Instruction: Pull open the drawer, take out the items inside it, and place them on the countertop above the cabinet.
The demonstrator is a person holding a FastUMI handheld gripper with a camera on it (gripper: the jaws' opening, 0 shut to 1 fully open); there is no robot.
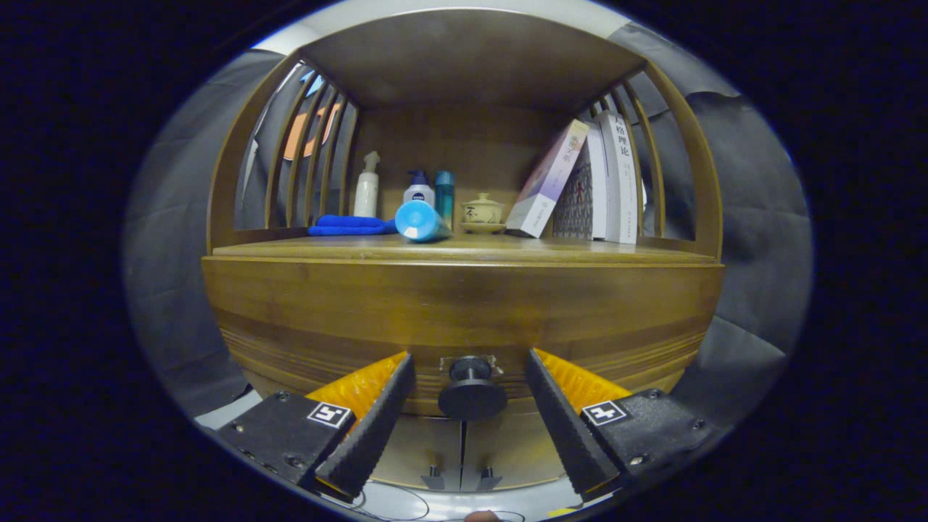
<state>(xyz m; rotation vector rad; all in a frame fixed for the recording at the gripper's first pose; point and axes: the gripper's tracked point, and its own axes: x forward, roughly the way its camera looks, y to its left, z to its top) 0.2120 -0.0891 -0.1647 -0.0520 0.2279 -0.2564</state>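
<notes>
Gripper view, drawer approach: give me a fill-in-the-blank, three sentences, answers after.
1. The tool has its fingers spread ____, one on each side of the black drawer knob.
2. The drawer under the countertop is ____.
3. On the countertop, the light blue bottle lies on its ____, next to the folded blue cloth.

Missing words: open; closed; side

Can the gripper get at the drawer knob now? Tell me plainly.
Probably yes. The gripper is open, the knob sits between its fingers, and nothing blocks the way. The fingers are not touching it yet.
</notes>
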